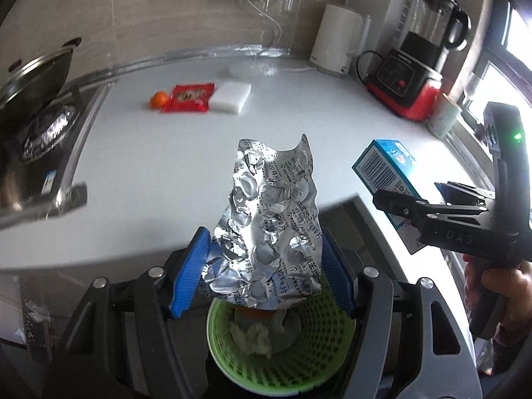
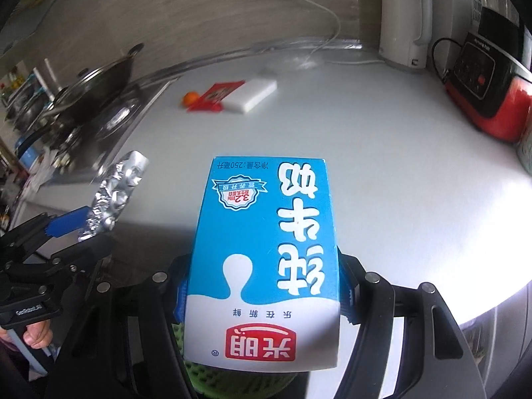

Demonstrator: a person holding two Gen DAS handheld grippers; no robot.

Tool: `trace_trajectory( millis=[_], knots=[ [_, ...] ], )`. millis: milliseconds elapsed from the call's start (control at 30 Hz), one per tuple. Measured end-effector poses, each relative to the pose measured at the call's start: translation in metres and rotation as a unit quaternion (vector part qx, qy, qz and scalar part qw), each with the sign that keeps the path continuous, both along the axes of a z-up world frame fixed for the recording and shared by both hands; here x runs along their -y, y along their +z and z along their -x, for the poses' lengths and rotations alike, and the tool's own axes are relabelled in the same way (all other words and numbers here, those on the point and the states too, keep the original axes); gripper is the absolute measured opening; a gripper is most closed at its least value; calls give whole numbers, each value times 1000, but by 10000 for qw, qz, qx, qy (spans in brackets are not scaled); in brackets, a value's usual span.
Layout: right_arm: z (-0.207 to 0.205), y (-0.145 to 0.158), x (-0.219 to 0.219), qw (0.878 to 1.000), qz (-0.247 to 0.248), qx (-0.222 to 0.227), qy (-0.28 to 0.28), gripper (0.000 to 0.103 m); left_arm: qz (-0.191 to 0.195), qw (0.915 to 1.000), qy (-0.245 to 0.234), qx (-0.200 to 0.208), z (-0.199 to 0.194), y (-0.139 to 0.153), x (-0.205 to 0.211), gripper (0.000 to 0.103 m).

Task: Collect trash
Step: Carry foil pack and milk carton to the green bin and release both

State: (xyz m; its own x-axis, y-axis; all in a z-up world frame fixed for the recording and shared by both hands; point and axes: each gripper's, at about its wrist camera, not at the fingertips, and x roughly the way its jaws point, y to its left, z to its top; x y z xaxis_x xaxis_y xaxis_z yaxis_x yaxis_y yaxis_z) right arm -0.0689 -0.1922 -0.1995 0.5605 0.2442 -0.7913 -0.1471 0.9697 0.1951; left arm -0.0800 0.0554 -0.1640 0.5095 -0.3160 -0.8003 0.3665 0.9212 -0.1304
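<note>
My left gripper (image 1: 262, 276) is shut on a crumpled silver foil pill blister (image 1: 269, 229) and holds it over a green mesh basket (image 1: 319, 349) that has crumpled tissue inside. The blister also shows in the right wrist view (image 2: 113, 199). My right gripper (image 2: 262, 296) is shut on a blue and white milk carton (image 2: 266, 256), held above the same basket (image 2: 212, 379). The carton shows in the left wrist view (image 1: 385, 166), to the right of the blister. A red snack packet (image 1: 189, 97) and a small orange fruit (image 1: 157, 99) lie far back on the white counter (image 1: 159, 173).
A white sponge block (image 1: 232, 96) lies beside the red packet. A stove with a lidded pan (image 1: 36, 76) is at the left. A white kettle (image 1: 335, 41) and a red and black blender (image 1: 419, 63) stand at the back right, with a cup (image 1: 444, 118) nearby.
</note>
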Motion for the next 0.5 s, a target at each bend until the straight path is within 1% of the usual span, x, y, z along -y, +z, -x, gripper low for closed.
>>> trace_trajectory(
  millis=[200,400,500],
  knots=[
    [36,2,1,10000,52,-6,-19,66,-100,9997,-159,-169,33,-14,-2,64],
    [46,2,6,10000,72,9,-59,66,-159,9990,-293,-304,46,-25,3,64],
    [49,2,8,10000,62,17,-51,66,-229,9975,-393,-539,47,-35,7,65]
  ],
)
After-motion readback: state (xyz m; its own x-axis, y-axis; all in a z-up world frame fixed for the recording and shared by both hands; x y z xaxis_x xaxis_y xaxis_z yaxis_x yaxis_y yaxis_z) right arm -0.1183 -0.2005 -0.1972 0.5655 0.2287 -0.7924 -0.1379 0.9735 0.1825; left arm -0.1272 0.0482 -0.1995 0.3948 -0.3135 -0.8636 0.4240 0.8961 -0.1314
